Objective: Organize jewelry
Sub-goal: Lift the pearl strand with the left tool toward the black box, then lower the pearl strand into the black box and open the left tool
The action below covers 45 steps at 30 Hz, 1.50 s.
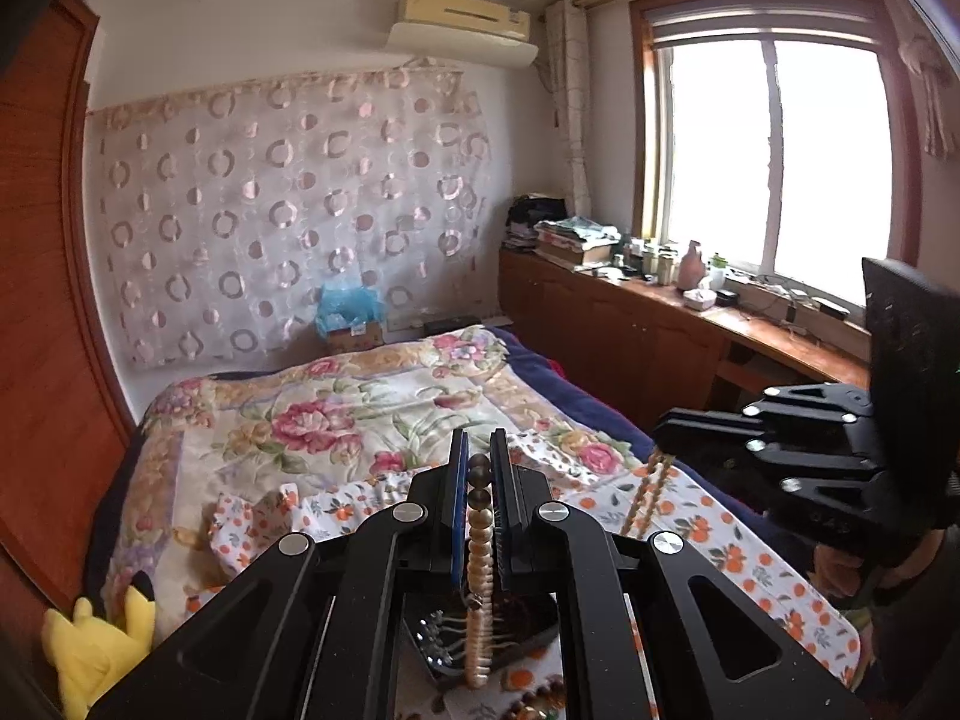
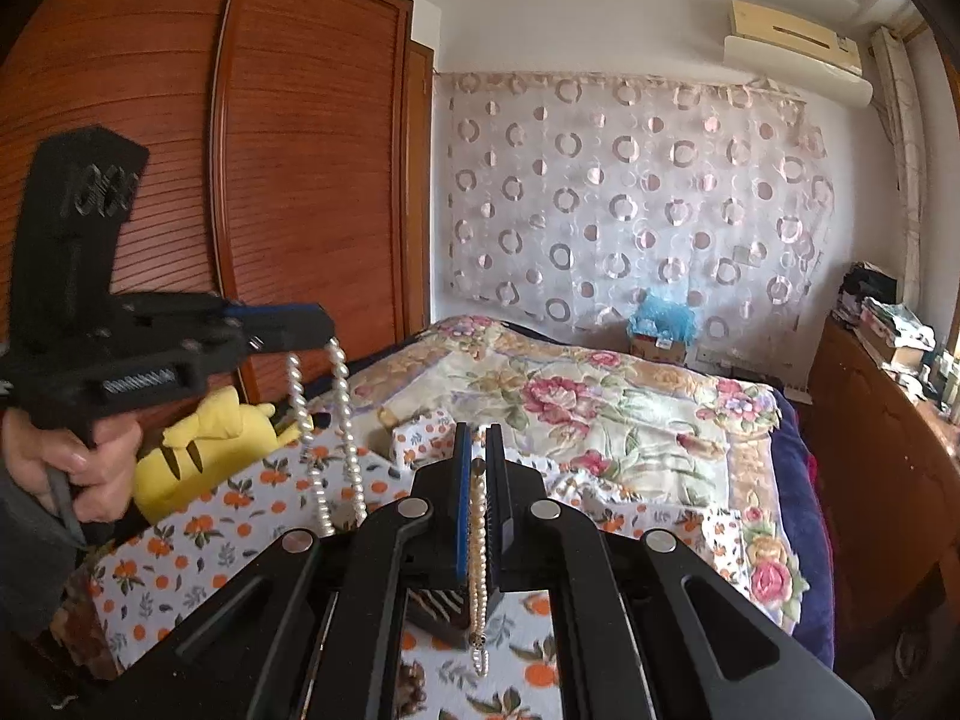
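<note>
My left gripper [image 1: 479,450] is shut on a pearl necklace [image 1: 480,546] with brown beads at its top; the strand hangs down between the fingers. In the right wrist view the left gripper [image 2: 327,333] holds this pearl necklace [image 2: 336,432] as a hanging loop above the orange-print cloth [image 2: 240,516]. My right gripper [image 2: 478,450] is shut on a thinner pearl strand [image 2: 478,552] that dangles below it. In the left wrist view the right gripper [image 1: 663,438] holds that thin strand [image 1: 645,492] in the air. A dark jewelry box [image 1: 480,636] lies below on the cloth.
A bed with a floral quilt [image 1: 336,414] fills the middle. A yellow plush toy [image 2: 204,450] lies at the bed's left edge beside a wooden wardrobe [image 2: 180,180]. A wooden counter [image 1: 690,324] with clutter runs under the window. Brown beads [image 1: 540,702] lie on the cloth.
</note>
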Tool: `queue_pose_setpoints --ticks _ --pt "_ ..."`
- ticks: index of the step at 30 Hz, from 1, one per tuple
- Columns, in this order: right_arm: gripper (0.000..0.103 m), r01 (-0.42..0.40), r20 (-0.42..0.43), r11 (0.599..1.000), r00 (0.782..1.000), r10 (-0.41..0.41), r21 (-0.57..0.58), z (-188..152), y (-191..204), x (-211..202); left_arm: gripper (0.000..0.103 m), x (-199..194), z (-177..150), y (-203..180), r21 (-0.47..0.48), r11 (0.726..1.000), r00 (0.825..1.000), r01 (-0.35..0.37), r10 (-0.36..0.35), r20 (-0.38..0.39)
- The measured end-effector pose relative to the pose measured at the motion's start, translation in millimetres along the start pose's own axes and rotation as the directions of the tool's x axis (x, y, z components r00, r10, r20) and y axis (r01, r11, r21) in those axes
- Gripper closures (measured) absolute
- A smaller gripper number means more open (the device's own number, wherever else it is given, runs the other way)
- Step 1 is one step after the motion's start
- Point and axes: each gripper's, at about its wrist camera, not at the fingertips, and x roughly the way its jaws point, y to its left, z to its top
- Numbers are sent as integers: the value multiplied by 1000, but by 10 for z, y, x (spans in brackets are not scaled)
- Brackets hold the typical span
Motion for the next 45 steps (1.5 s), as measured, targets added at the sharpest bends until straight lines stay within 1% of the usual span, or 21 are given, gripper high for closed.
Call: queue_pose_setpoints --ticks 5,9,16,23,27,33,37,40,43,45 --pt "98 -19 1 1000 1000 19 -7 193 -59 162 96 249 36 193 -24 1000 999 -18 18 -32" --pt "98 -34 -12 999 999 34 -5 282 -109 349 96 413 -1 301 -43 999 998 -14 11 -56" --pt "98 -46 -55 999 997 45 -8 282 -116 725 96 729 -178 371 -41 999 994 -18 13 -111" --pt "98 -53 -126 998 991 55 18 82 -165 1104 96 945 -398 437 -61 998 987 -14 4 -160" --pt "98 -59 -168 998 984 63 29 -69 -146 1277 96 1039 -575 454 -73 997 981 -17 2 -192" --pt "98 -75 -233 996 969 86 55 -377 -112 1490 96 1168 -869 442 -114 993 968 -5 -24 -251" --pt "98 -81 -256 994 962 98 73 -510 -106 1540 96 1181 -1014 424 -131 991 961 -5 -32 -276" --pt "98 -84 -260 993 960 104 87 -563 -117 1530 96 1134 -1079 384 -136 991 961 -16 -22 -275" --pt "98 -82 -261 992 960 105 96 -607 -117 1509 96 1082 -1155 340 -121 992 957 -46 9 -289" --pt "98 -84 -260 991 960 108 101 -620 -110 1492 92 1022 -1206 342 -127 990 956 -58 18 -292"
